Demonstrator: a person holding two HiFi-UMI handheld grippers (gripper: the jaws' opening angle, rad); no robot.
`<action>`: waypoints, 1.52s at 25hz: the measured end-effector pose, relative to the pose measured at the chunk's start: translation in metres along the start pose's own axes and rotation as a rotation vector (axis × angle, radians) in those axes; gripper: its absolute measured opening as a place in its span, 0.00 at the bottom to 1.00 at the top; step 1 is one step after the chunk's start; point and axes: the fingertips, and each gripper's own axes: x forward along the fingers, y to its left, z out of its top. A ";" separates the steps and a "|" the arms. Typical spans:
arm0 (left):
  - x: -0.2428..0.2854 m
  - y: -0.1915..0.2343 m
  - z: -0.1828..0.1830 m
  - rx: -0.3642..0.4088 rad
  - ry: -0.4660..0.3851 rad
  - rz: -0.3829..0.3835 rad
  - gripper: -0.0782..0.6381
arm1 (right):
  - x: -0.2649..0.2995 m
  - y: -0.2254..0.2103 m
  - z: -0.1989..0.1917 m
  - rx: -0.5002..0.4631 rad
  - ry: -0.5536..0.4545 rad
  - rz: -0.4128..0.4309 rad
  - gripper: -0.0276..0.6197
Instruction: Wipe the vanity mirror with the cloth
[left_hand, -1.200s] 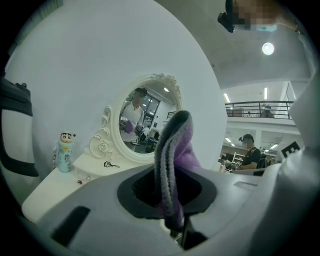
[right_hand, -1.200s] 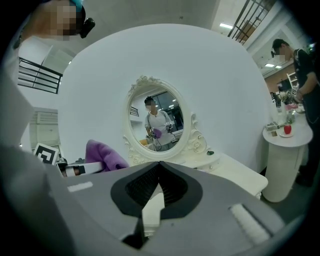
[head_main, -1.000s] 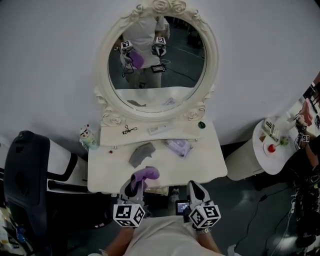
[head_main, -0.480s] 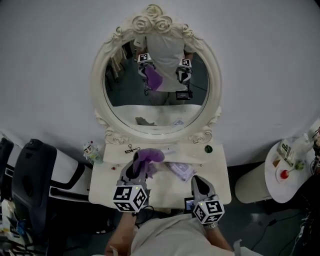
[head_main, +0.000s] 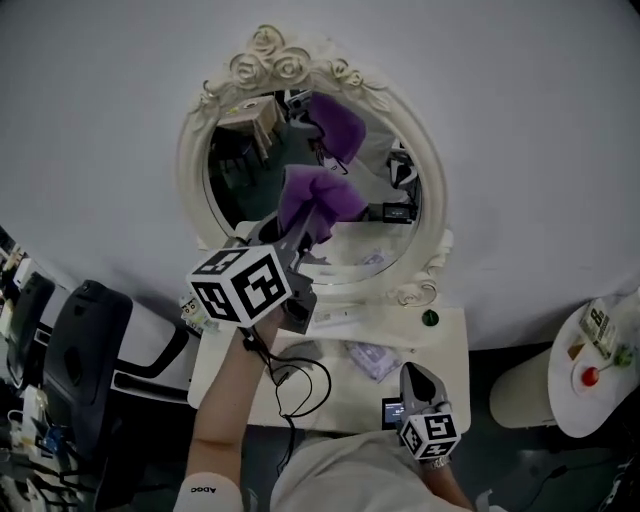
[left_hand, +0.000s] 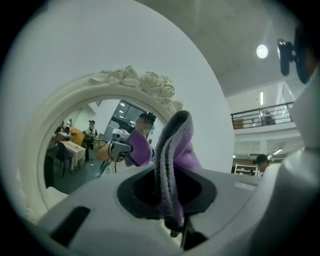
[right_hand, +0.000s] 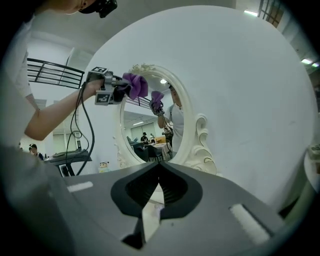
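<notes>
The oval vanity mirror (head_main: 240, 180) in its white rose-carved frame stands on the white dresser. My left gripper (head_main: 300, 225) is raised in front of the glass, shut on a purple cloth (head_main: 318, 198). The cloth's reflection shows higher in the glass, apart from the cloth itself. In the left gripper view the cloth (left_hand: 172, 155) bunches up between the jaws, with the mirror (left_hand: 75, 150) just beyond. My right gripper (head_main: 418, 378) hangs low over the dresser's front right, shut and empty. The right gripper view shows the mirror (right_hand: 150, 125) and the cloth (right_hand: 135, 85) side-on.
The dresser top (head_main: 450, 350) carries a pale purple packet (head_main: 368, 358), a small green item (head_main: 430, 318) and a figurine bottle (head_main: 195, 310). A black cable (head_main: 300, 385) hangs from my left arm. A black chair (head_main: 85, 350) stands left, a round white side table (head_main: 590, 400) right.
My left gripper has risen with the purple cloth from just above the dresser to the mirror glass. The right gripper has stayed low at the front right.
</notes>
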 end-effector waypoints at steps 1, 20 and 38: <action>0.012 -0.004 0.011 -0.009 0.004 -0.022 0.19 | 0.002 -0.003 -0.001 0.004 0.000 -0.001 0.05; 0.092 0.000 0.067 0.217 -0.005 0.095 0.19 | -0.010 -0.036 -0.004 0.025 -0.013 -0.077 0.05; 0.020 0.120 0.121 0.242 -0.086 0.353 0.19 | 0.014 -0.011 -0.008 -0.020 0.021 0.022 0.05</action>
